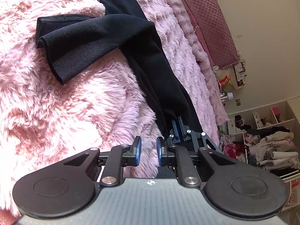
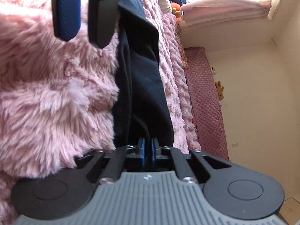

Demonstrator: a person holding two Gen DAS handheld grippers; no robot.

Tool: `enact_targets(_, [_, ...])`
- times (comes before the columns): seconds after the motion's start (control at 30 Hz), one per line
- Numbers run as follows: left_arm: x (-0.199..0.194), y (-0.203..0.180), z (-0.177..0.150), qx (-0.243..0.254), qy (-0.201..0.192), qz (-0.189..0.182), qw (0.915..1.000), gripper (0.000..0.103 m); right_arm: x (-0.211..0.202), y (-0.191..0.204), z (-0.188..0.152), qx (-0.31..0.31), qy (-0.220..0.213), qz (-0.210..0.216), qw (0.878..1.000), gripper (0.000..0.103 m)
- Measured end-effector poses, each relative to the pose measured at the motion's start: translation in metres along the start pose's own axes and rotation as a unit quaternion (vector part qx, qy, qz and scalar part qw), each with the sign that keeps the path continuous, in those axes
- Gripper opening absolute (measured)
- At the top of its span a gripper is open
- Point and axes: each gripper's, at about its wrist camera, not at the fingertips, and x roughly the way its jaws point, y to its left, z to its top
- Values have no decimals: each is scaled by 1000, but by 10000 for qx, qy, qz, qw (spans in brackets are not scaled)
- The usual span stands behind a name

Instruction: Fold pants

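Black pants [image 1: 116,35] lie on a pink furry blanket [image 1: 56,112], one leg end folded out to the left, the rest stretched toward the grippers. My left gripper [image 1: 148,152] is open and empty, just left of the pants. In its view the right gripper [image 1: 178,127] is clamped on the near end of the pants. In the right wrist view my right gripper [image 2: 148,148] is shut on the black pants [image 2: 142,86], which rise away from it. The left gripper's fingers [image 2: 67,13] hang open at top left over the blanket [image 2: 56,93].
A quilted pink bed edge [image 1: 211,24] runs along the right of the blanket. Shelves with piled clothes [image 1: 268,142] stand at the far right. In the right wrist view a cream wall [image 2: 253,93] and a curtained window [image 2: 225,5] lie beyond the bed.
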Motion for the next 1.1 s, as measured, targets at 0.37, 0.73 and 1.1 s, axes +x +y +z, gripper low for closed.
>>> enact_targets(0.37, [6,10,2,-214,5,89,9997,18,-21,-44,0,595,-367,1595,9847,15])
enact_targets(0.73, [-23,0,18,268,-650,432,9966,18,-49,-59,19,1787,-1215,1893,9579,52])
enact_targets(1.1, [-98,65,55,-624,-1685,888,9797,19,-38,3,99,-92,-2247,1669,9600,44])
